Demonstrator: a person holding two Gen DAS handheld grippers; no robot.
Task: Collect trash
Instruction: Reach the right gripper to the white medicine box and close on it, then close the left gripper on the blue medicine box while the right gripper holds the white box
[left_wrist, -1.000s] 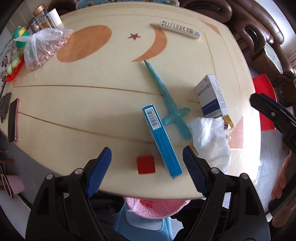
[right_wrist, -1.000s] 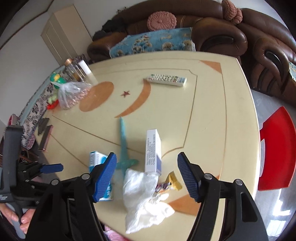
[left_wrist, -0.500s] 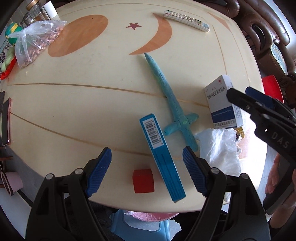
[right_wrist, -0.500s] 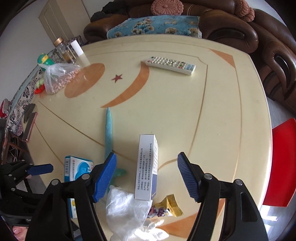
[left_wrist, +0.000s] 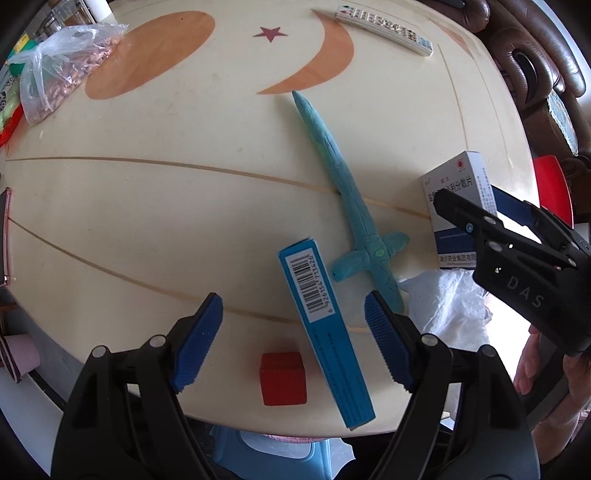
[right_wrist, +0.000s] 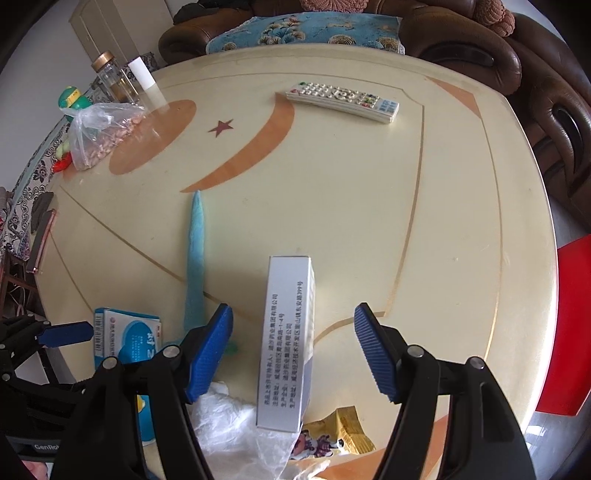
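My left gripper (left_wrist: 293, 326) is open over the table's near edge, its jaws either side of a long blue box (left_wrist: 321, 321) lying flat, without touching it. A small red cube (left_wrist: 283, 383) sits just left of the box. My right gripper (right_wrist: 293, 343) is open, its jaws either side of a white and blue medicine box (right_wrist: 286, 339), also seen in the left wrist view (left_wrist: 458, 206). A crumpled white plastic wrapper (right_wrist: 240, 428) and a yellow snack wrapper (right_wrist: 343, 432) lie below that box. The wrapper also shows in the left wrist view (left_wrist: 447, 299).
A teal toy sword (left_wrist: 343, 192) lies between the two boxes. A remote control (right_wrist: 343, 101) lies at the far side. A plastic bag of nuts (right_wrist: 98, 134), a jar (right_wrist: 112, 79) and a phone (right_wrist: 40, 242) are at the left. A red stool (right_wrist: 569, 321) stands at the right.
Both grippers have moved forward and down over the table. The blue box now lies between the left jaws, the white medicine box between the right jaws. Both stay open.
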